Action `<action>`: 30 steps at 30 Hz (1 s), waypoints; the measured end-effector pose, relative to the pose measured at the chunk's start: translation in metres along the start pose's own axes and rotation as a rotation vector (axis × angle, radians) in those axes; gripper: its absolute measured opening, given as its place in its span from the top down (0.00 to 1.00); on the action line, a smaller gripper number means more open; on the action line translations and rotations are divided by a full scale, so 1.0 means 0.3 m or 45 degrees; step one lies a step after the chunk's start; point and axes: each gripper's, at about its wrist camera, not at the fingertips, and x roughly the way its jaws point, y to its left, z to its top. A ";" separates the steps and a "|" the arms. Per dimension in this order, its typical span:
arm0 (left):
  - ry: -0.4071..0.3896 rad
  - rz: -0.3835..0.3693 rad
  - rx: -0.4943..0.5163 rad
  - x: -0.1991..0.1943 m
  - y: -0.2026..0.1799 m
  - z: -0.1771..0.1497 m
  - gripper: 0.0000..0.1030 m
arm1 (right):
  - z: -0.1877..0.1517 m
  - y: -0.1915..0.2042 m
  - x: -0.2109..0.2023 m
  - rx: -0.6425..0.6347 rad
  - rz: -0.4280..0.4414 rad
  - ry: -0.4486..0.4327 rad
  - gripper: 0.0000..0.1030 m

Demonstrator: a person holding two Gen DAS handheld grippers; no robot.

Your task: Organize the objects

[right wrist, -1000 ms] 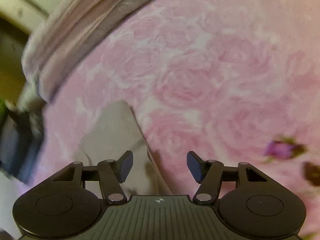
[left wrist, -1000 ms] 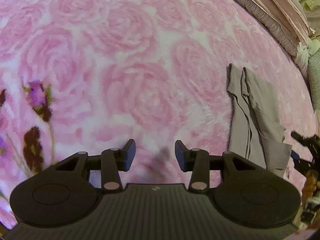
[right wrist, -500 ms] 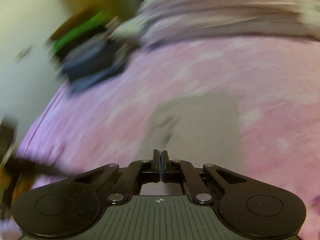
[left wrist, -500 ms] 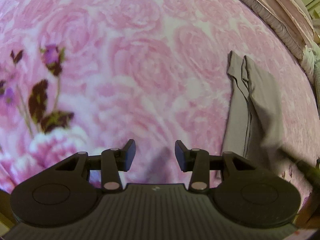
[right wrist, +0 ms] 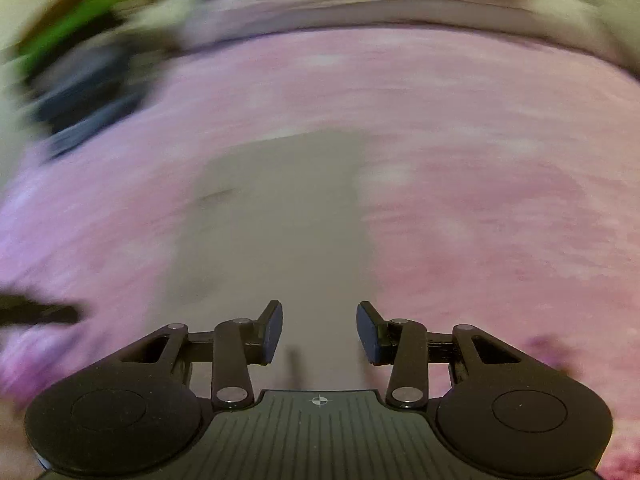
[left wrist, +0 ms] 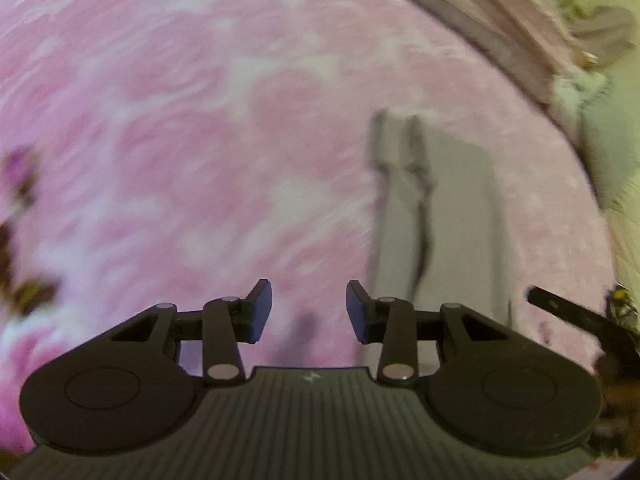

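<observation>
One grey garment (left wrist: 452, 216) is the only task thing you have before you, a pair of folded trousers by the look of its two long seams, lying flat on the pink rose-patterned blanket (left wrist: 200, 140) of the bed. No brand, label or writing can be read on it or anywhere else; both views are blurred.

Your left claw (left wrist: 309, 307) stands open, its two dark pads well apart and holding nothing, with only blanket between them. The garment lies just to the right of its right finger and runs away from you toward the bed's far edge.

Your right claw (right wrist: 320, 330) is likewise open and empty. It hangs over the near end of the grey garment (right wrist: 276, 216), and the cloth fills the gap between the pads; you cannot tell from this view whether the pads touch the fabric.

Along the far edge of the bed runs one fold of pale striped bedding (right wrist: 360, 4). At the upper left of the right view sit one green thing (right wrist: 76, 20) and one dark bundle (right wrist: 80, 96), both too smeared to name.
</observation>
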 end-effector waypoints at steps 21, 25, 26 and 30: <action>0.053 -0.127 0.211 0.409 -0.315 0.353 0.87 | 0.374 -0.074 0.350 0.109 -0.060 0.042 0.63; 0.048 -0.152 0.208 0.397 -0.323 0.351 0.98 | 0.390 -0.059 0.370 0.060 -0.062 0.046 0.63; 0.039 -0.157 0.202 0.387 -0.322 0.351 0.98 | 0.393 -0.056 0.374 0.050 -0.063 0.047 0.63; 0.000 -0.173 0.191 0.320 -0.303 0.354 0.98 | 0.408 -0.033 0.375 -0.008 -0.071 0.055 0.63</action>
